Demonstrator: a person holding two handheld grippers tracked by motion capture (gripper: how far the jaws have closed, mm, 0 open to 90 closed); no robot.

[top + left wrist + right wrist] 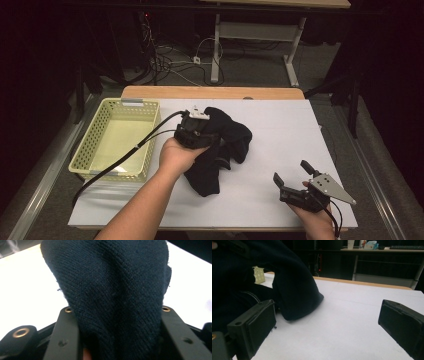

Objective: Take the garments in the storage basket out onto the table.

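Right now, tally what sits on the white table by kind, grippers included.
Dark knitted garment: 1
Pale green perforated basket: 1
Handheld grippers: 2, the left gripper on the garment, the right gripper with fingers apart
Total: 4

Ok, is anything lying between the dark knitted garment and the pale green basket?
Nothing visible. The dark knitted garment, bunched between the left gripper jaws, lies just right of the pale green perforated plastic basket. Between them is bare white table, crossed by the gripper's cable.
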